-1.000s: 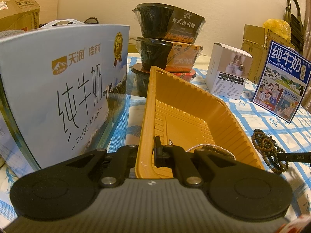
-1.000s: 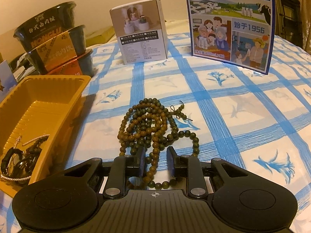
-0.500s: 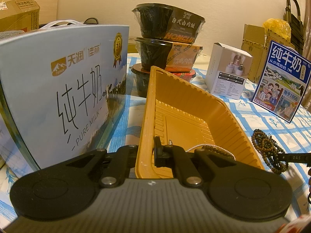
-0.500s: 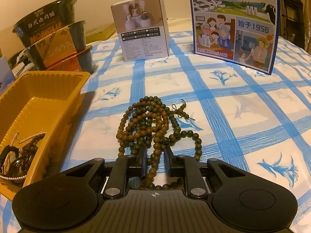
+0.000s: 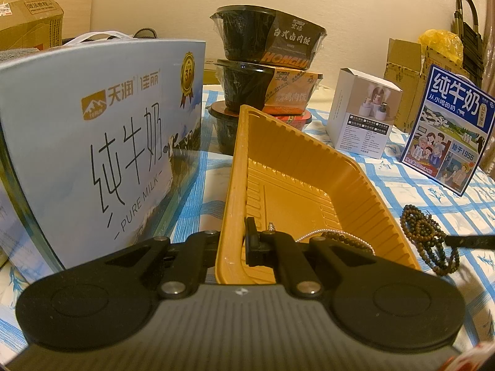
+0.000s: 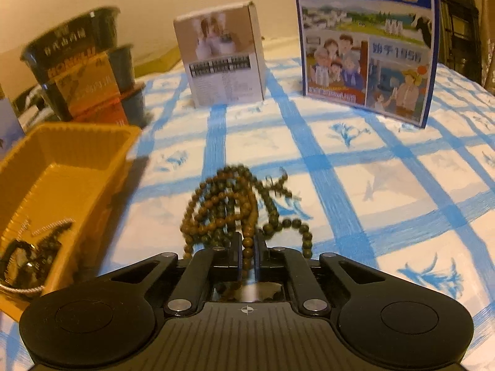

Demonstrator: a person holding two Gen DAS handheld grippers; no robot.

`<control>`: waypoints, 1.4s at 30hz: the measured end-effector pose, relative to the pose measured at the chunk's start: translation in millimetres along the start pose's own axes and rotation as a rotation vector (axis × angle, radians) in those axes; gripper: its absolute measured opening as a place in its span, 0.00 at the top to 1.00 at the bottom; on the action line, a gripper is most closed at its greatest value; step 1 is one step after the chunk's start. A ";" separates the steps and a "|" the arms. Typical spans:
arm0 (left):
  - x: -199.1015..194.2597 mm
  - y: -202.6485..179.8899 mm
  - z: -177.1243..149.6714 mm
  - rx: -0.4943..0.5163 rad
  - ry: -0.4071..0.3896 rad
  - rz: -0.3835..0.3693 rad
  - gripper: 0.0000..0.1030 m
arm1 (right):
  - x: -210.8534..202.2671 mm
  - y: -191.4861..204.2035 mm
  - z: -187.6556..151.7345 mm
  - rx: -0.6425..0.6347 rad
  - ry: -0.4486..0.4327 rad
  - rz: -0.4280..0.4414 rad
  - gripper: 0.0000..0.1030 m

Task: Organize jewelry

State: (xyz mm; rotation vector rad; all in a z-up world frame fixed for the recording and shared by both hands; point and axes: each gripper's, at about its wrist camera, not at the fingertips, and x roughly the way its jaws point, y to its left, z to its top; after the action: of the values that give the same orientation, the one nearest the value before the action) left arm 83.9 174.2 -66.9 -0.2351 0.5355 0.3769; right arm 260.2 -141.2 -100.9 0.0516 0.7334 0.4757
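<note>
A long strand of brown-green wooden beads [image 6: 222, 204] lies bunched on the blue-checked tablecloth. My right gripper [image 6: 247, 241] is closing its jaws on the near loop, and the pads press one strand between them. The same beads [image 5: 427, 235] show at the right of the left wrist view, with a right fingertip [image 5: 470, 240] reaching into them. My left gripper [image 5: 235, 232] is shut on the near wall of the yellow plastic tray [image 5: 309, 167]. In the tray [image 6: 62, 154] lie a pearl chain [image 5: 328, 233] and dark bracelets [image 6: 31, 241].
A large pale-blue milk carton [image 5: 102, 142] stands close on the tray's left. Stacked black food bowls [image 5: 266, 61] sit behind the tray. A small white box [image 6: 222, 58] and a blue milk box [image 6: 368, 40] stand at the back of the cloth.
The right jaws have narrowed from a clear gap onto the bead strand, and the bead pile has shifted slightly. The left gripper and the tray have not moved.
</note>
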 end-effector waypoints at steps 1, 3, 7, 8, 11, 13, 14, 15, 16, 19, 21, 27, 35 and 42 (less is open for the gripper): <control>0.1 0.2 0.1 0.000 0.000 0.000 0.95 | -4.5 0.4 3.7 -0.005 -0.012 0.006 0.93; 0.2 0.2 0.1 0.000 0.000 -0.001 0.95 | -17.3 2.0 14.9 -0.017 -0.047 0.019 0.93; 0.1 0.3 -0.6 0.000 -0.003 -0.002 0.95 | -44.5 6.9 39.5 -0.026 -0.123 0.057 0.93; -0.1 0.3 -0.8 0.000 -0.003 -0.002 0.95 | -51.4 8.9 45.0 -0.030 -0.140 0.068 0.93; -0.4 0.5 -0.9 -0.001 -0.004 -0.003 0.95 | -73.2 17.0 61.5 -0.048 -0.192 0.103 0.93; -0.5 0.7 -0.9 0.000 -0.005 -0.004 0.95 | -85.0 22.7 69.7 -0.061 -0.220 0.119 0.93; -0.9 0.5 -0.7 0.000 -0.006 -0.005 0.95 | -89.9 24.9 72.5 -0.067 -0.230 0.124 0.93; -1.1 0.5 -0.6 0.000 -0.006 -0.006 0.95 | -96.1 27.0 76.5 -0.075 -0.245 0.129 0.93; -1.4 0.7 -0.6 0.000 -0.006 -0.007 0.95 | -101.0 28.7 79.6 -0.081 -0.257 0.132 0.93; -1.8 0.8 -0.6 -0.001 -0.007 -0.007 0.95 | -113.9 32.1 86.8 -0.092 -0.283 0.147 0.93; -2.2 0.6 -0.3 -0.001 -0.008 -0.008 0.95 | -121.1 33.6 89.0 -0.102 -0.296 0.146 0.93; -2.9 0.6 -0.2 -0.001 -0.009 -0.008 0.95 | -137.6 35.2 94.4 -0.103 -0.333 0.161 0.93; -3.0 0.8 -0.1 -0.002 -0.009 -0.008 0.95 | -153.6 44.3 103.7 -0.128 -0.347 0.210 0.93; -3.0 0.4 -0.2 0.000 -0.009 -0.009 0.95 | -165.1 54.4 109.9 -0.152 -0.359 0.239 0.93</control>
State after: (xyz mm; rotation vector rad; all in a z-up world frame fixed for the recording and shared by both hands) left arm 81.3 173.7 -65.6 -0.2361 0.5253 0.3694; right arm 204.5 -151.4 96.7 0.0802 0.3374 0.7273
